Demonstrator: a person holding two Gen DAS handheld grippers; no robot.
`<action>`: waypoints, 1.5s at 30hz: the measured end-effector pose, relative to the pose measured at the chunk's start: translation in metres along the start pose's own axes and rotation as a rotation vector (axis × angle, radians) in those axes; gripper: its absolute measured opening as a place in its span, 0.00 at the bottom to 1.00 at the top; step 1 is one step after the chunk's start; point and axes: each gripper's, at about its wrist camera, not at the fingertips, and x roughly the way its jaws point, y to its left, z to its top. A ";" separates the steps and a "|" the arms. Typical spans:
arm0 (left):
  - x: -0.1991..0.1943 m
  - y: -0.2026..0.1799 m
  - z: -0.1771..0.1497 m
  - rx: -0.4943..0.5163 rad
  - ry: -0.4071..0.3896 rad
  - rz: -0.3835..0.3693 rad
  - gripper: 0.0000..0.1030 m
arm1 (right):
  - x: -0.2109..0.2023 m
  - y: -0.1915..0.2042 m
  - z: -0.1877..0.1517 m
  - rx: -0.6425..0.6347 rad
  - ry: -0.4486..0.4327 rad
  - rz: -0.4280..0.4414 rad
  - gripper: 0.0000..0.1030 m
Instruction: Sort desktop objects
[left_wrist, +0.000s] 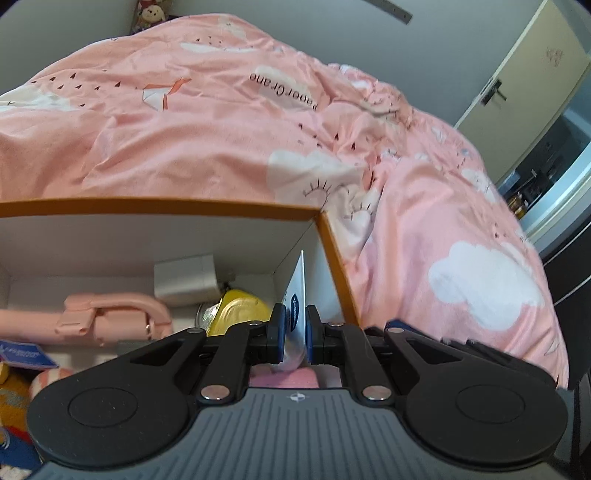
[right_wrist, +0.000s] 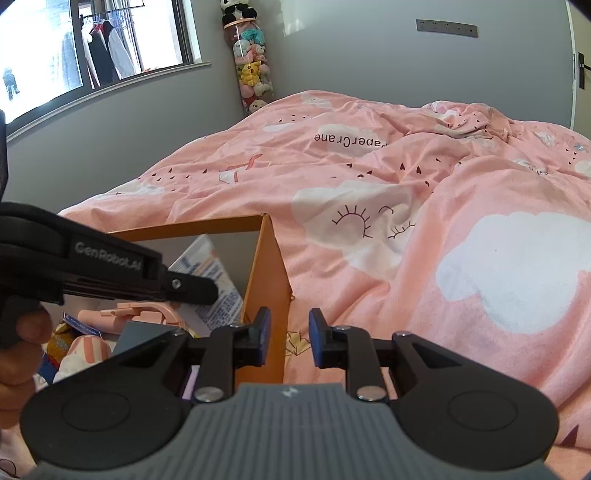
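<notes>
An orange cardboard box (left_wrist: 338, 254) with white inner walls lies on the bed. My left gripper (left_wrist: 295, 330) is shut on a flat white packet with a blue logo (left_wrist: 297, 291), held on edge inside the box at its right wall. The box also holds a pink handled object (left_wrist: 110, 314), a white charger (left_wrist: 184, 278) and a yellow packet (left_wrist: 240, 308). In the right wrist view my right gripper (right_wrist: 287, 338) is open and empty, its fingers either side of the box's right wall (right_wrist: 267, 266). The left gripper's body (right_wrist: 110, 273) reaches into the box over the white packet (right_wrist: 210, 273).
A rumpled pink duvet (right_wrist: 424, 221) with cloud prints covers the bed around the box. A tube of plush toys (right_wrist: 251, 66) stands in the far corner by a window (right_wrist: 92, 55). A door (left_wrist: 517, 85) is at the right.
</notes>
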 end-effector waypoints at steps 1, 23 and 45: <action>-0.001 -0.001 -0.001 0.016 0.000 0.014 0.11 | 0.000 0.000 0.000 -0.001 0.001 0.000 0.23; -0.006 -0.017 -0.044 0.146 -0.036 0.066 0.11 | 0.001 0.001 -0.003 -0.005 0.009 -0.009 0.23; 0.025 0.006 0.020 0.038 0.040 -0.028 0.13 | 0.005 0.003 -0.004 -0.007 0.020 -0.009 0.23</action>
